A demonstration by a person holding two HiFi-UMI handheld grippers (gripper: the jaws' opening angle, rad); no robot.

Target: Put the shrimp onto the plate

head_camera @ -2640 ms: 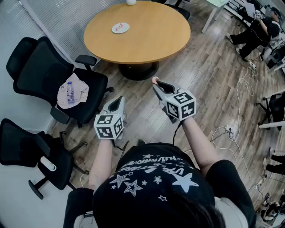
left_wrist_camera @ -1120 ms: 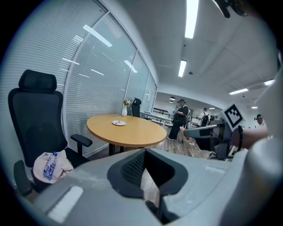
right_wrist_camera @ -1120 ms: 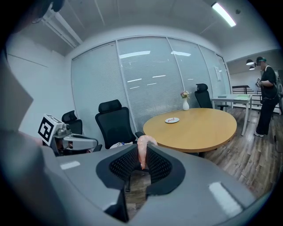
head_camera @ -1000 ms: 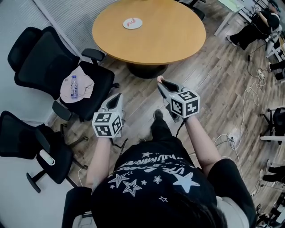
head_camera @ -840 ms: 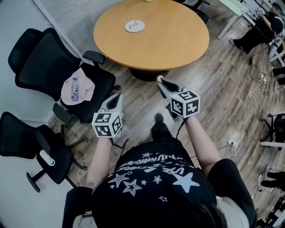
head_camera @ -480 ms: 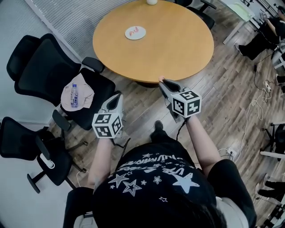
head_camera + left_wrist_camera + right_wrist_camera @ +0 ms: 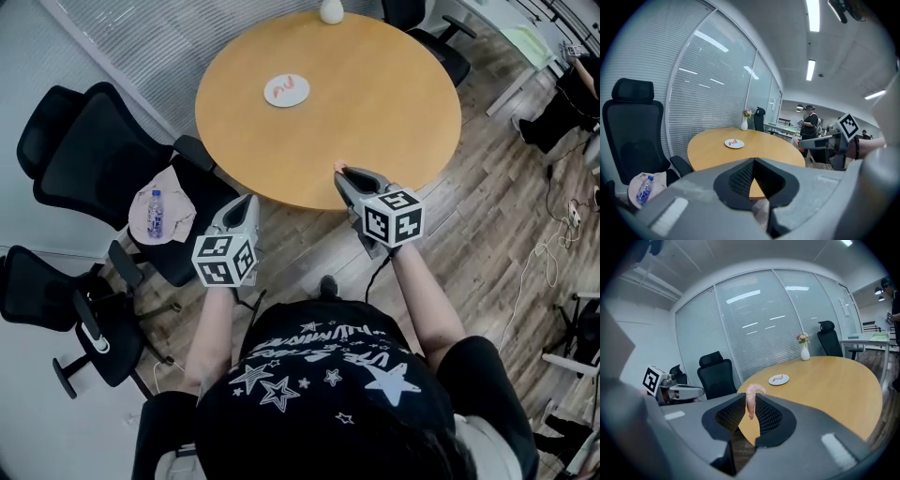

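The right tongs [image 7: 750, 397] are closed most of the way on a pink shrimp [image 7: 750, 404]. The shrimp stands between the two black pads, with its curled end poking out over the top. The tongs squeeze it from both sides, likely so it does not slip out on the way to the plate.

The left tongs [image 7: 753, 161] have their tips together and hold nothing. They hang lower and to the side, off the table and out of the way.

The right tongs sit just over the near edge of the round table [image 7: 375, 103]. The white plate [image 7: 287, 91] lies well apart from them, across the table toward the far left side. It has some pink bits on it already — they look like more shrimp.

The table top between the tongs and the plate is bare wood, so I think the shrimp can go straight across with nothing to bump. A small white vase [image 7: 331, 11] stands at the far edge, away from that path.

Black chairs [image 7: 84, 150] crowd the left side of the table, one with a water bottle [image 7: 152, 212] on its seat. The right side has open floor — more room to step there if the reach is too long.
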